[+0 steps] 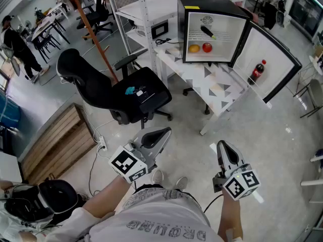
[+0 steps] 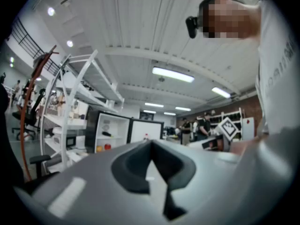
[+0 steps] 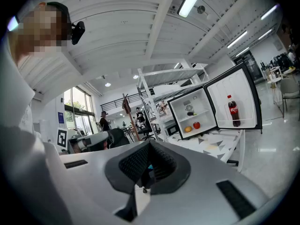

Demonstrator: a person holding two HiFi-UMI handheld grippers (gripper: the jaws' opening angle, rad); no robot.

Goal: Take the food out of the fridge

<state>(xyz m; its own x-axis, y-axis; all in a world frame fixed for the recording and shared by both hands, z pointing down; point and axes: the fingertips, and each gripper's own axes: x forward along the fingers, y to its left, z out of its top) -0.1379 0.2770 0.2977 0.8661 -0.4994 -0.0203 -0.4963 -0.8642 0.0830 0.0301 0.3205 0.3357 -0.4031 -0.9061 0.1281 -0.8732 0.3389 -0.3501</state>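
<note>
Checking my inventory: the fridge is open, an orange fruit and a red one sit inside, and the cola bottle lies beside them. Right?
No: the cola bottle stands upright in the open door, as the head view shows. The rest holds.

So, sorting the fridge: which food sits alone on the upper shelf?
The dark eggplant; the orange fruit and red fruit lie together below, the cola stands in the door.

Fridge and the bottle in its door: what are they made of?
Fridge: seemingly black-painted metal outside, smooth white plastic lining inside, which shines evenly. Bottle: probably clear plastic; dark drink shows through, with red cap and label.
</note>
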